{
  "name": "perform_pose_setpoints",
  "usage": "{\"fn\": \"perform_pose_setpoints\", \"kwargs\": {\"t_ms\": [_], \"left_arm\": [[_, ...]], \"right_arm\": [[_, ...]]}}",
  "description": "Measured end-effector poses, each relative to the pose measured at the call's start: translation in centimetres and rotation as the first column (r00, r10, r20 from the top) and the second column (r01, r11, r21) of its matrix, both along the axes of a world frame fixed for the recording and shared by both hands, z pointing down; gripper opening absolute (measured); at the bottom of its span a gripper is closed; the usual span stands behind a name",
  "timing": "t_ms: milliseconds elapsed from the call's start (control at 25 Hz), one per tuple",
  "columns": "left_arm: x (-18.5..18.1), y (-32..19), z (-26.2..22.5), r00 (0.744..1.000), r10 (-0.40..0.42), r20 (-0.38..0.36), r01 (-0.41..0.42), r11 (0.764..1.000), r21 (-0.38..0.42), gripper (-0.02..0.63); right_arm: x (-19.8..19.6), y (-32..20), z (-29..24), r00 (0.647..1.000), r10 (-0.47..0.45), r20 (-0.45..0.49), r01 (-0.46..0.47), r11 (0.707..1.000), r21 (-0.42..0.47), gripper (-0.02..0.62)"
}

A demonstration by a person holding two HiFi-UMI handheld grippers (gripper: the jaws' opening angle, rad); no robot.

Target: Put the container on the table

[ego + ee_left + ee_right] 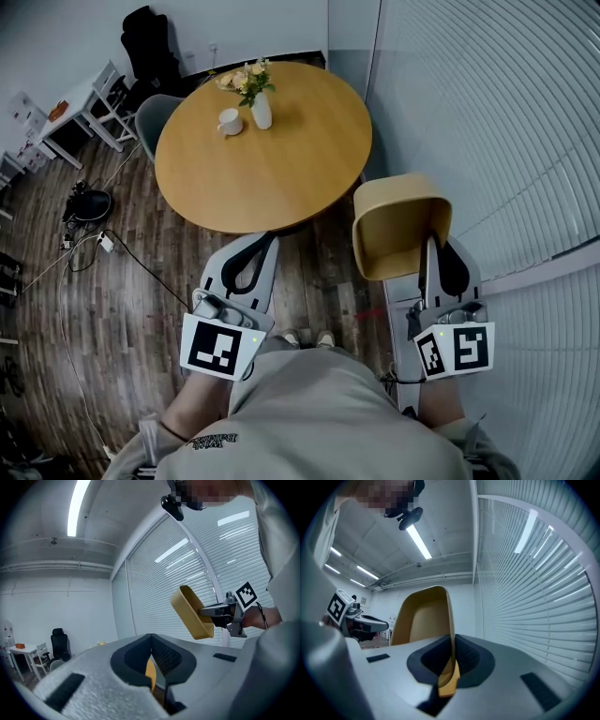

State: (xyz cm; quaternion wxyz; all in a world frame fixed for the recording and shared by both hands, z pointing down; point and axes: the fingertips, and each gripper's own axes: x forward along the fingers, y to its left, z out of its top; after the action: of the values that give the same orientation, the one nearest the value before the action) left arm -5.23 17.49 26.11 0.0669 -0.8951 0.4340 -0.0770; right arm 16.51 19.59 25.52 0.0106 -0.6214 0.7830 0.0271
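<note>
Shirt print is unreadable; right gripper pinches yellow container.

We're getting bright, even light here: a ceiling light strip is glowing overhead and the window blinds are bouncing streaks of it back. The round table is showing barely any glare. Both gripper views are bending hard and going dark at the edges, and the yellow container is looking a bit soft up close.
</note>
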Motion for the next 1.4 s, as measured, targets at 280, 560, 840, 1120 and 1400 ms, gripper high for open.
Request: {"fn": "perform_pose_setpoints", "kwargs": {"t_ms": [280,560,840,1120,1400], "left_arm": [[1.5,1.2,0.2,1.000,-0.027,0.008,0.027,1.000,0.006,0.020],[2.1,2.0,0.2,0.999,-0.035,0.021,0.035,0.999,0.023,0.020],[2.2,0.4,0.3,0.999,-0.031,0.021,0.030,0.999,0.034,0.020],[1.8,-2.0,1.4,1.000,-0.017,0.013,0.017,1.000,0.018,0.020],[1.0,-6.6,2.3,1.000,-0.005,0.003,0.005,1.000,-0.015,0.020]], "right_arm": [[1.9,0.5,0.4,1.000,-0.010,0.020,0.010,1.000,0.004,0.032],[2.5,1.2,0.4,0.999,-0.024,0.025,0.023,1.000,0.015,0.032],[2.6,-0.2,0.9,0.999,-0.021,0.026,0.020,1.000,0.007,0.032],[1.8,-2.7,1.7,1.000,-0.016,0.019,0.016,1.000,-0.005,0.032],[0.8,-7.0,2.4,1.000,-0.012,0.010,0.012,0.999,-0.038,0.032]]}}
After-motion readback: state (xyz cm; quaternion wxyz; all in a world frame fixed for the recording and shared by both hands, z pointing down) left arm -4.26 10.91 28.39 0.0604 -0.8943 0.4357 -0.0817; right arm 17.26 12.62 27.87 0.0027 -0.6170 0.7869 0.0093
